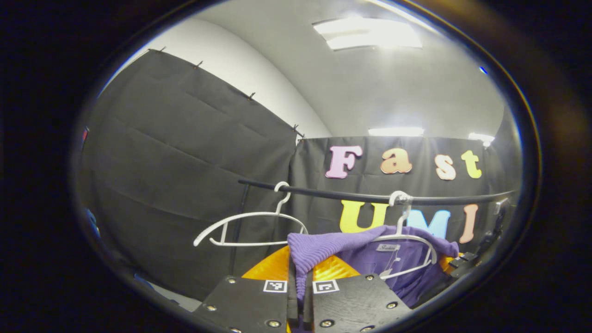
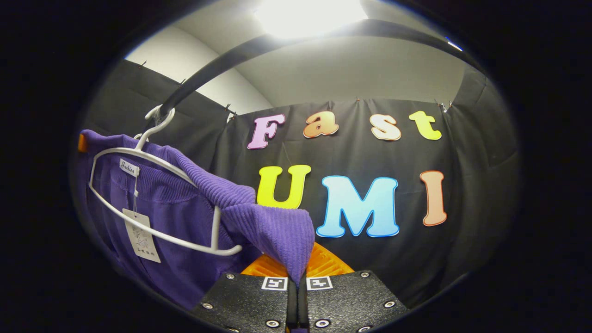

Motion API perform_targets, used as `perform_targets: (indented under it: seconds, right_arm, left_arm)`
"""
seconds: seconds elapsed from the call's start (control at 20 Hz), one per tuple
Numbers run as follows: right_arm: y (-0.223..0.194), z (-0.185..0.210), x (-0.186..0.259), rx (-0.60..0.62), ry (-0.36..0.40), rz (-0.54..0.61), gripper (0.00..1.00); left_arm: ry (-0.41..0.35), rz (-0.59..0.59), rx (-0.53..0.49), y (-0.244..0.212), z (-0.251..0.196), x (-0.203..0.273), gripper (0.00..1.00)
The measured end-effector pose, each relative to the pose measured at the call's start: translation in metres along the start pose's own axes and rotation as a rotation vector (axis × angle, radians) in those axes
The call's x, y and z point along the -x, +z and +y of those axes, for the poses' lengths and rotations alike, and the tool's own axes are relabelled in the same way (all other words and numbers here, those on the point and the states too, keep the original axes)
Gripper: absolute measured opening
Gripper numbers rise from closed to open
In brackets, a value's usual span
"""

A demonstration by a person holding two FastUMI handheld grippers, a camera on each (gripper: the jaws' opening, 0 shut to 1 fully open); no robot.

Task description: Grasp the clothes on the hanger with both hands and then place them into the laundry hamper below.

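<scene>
we count two white plastic hangers on the black rail (image 1: 360, 196): an empty hanger (image 1: 249, 224) and a loaded hanger (image 1: 407, 240) carrying one purple knit sweater (image 1: 397, 261). the sweater has a sewn neck label (image 2: 129, 167) in script we can't quote, plus one paper hang tag (image 2: 141, 236), print too small to make out. left gripper (image 1: 300, 289) is clamped tight on a fold of the sweater's shoulder. right gripper (image 2: 297, 283) is likewise pinched closed on the opposite shoulder's knit. the sweater hangs on its hanger, stretched toward both grippers.
</scene>
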State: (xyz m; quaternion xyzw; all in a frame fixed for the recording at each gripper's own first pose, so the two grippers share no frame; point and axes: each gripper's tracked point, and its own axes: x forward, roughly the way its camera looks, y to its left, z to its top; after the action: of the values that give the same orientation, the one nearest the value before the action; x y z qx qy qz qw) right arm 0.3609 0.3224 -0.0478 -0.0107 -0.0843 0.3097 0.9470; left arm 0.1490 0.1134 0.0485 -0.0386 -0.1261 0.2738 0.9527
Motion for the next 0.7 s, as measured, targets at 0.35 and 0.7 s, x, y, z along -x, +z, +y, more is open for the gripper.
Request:
perform_targets:
  seconds: [0.35, 0.7]
  right_arm:
    - [-0.005, 0.008, -0.022, 0.059, 0.036, -0.030, 0.01]
    - [-0.008, 0.027, -0.021, 0.054, 0.081, -0.023, 0.01]
  left_arm:
    - [-0.039, 0.001, 0.042, 0.013, 0.018, -0.033, 0.05]
    - [-0.167, 0.108, 0.041, 0.020, 0.041, -0.055, 0.05]
